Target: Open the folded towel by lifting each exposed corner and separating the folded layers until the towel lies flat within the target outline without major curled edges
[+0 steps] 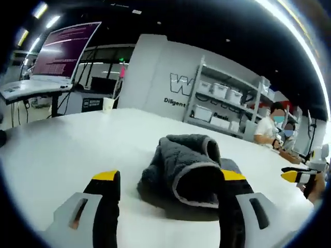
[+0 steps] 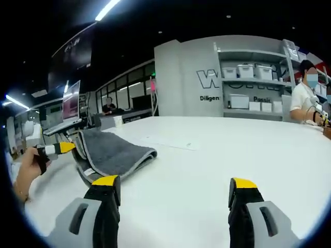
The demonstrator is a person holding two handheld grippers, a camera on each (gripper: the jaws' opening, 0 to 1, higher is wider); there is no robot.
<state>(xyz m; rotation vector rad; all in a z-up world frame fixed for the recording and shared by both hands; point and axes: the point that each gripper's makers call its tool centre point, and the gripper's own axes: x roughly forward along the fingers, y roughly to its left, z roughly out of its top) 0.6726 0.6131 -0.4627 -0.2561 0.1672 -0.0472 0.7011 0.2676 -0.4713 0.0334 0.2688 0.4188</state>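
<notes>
- Your left gripper (image 1: 170, 194) has black jaws with yellow tips on pale grey slotted mounts.
- Your right gripper (image 2: 176, 199) matches: black, yellow-tipped, grey-mounted.

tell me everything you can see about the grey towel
The grey towel is a thick, fluffy cloth with a lighter stitched edge band, lying on the white table. In the left gripper view it is bunched and partly folded, one layer curled up and over, not flat. In the right gripper view it looks flatter, with a small label at its near edge. The left gripper is at its corner there; contact is unclear. The right gripper is apart from it.
</notes>
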